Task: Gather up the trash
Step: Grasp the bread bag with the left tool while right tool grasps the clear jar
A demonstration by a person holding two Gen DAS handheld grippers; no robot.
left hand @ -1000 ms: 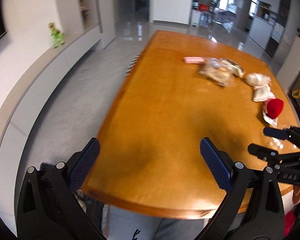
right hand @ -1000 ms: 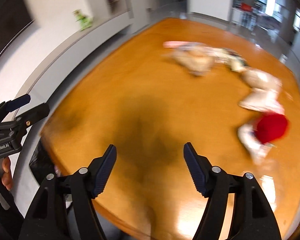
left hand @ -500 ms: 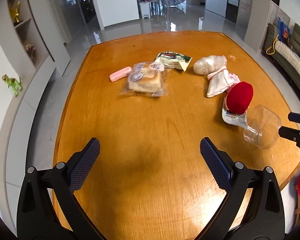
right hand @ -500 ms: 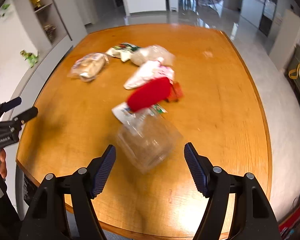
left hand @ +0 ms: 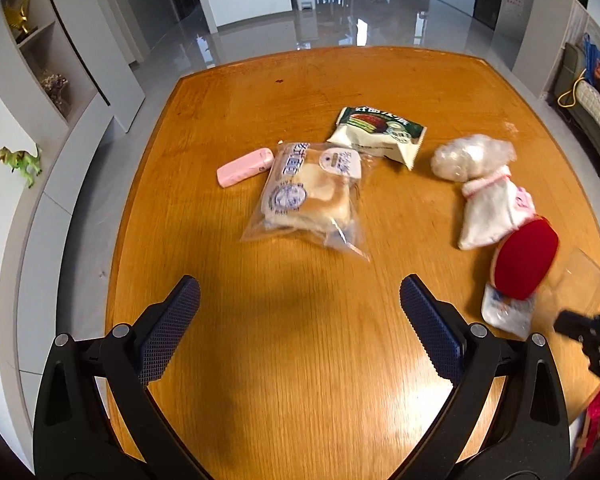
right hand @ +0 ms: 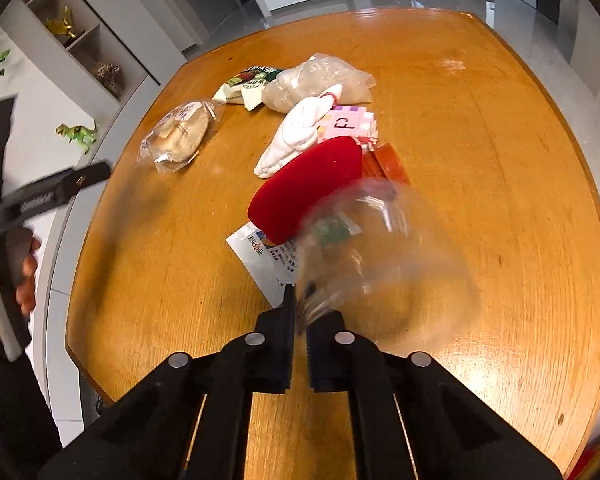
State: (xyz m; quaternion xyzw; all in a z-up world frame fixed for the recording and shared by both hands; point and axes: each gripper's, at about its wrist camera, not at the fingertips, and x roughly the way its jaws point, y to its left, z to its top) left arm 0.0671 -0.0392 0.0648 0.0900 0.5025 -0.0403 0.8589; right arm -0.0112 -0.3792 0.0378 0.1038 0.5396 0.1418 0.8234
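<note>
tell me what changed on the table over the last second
The right gripper, open half a second ago, has shut on the rim of the clear plastic jar; the jar is blurred, so apparently moving. The left gripper stays open and empty over the orange wooden table. The bagged bread, red pouch and wrappers lie as before.

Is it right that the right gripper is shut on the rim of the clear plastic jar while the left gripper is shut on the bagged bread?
Not quite. The left gripper is open and holds nothing; in the left wrist view the bagged bread lies on the table ahead of its fingers. The right gripper is indeed shut on the clear plastic jar.
</note>
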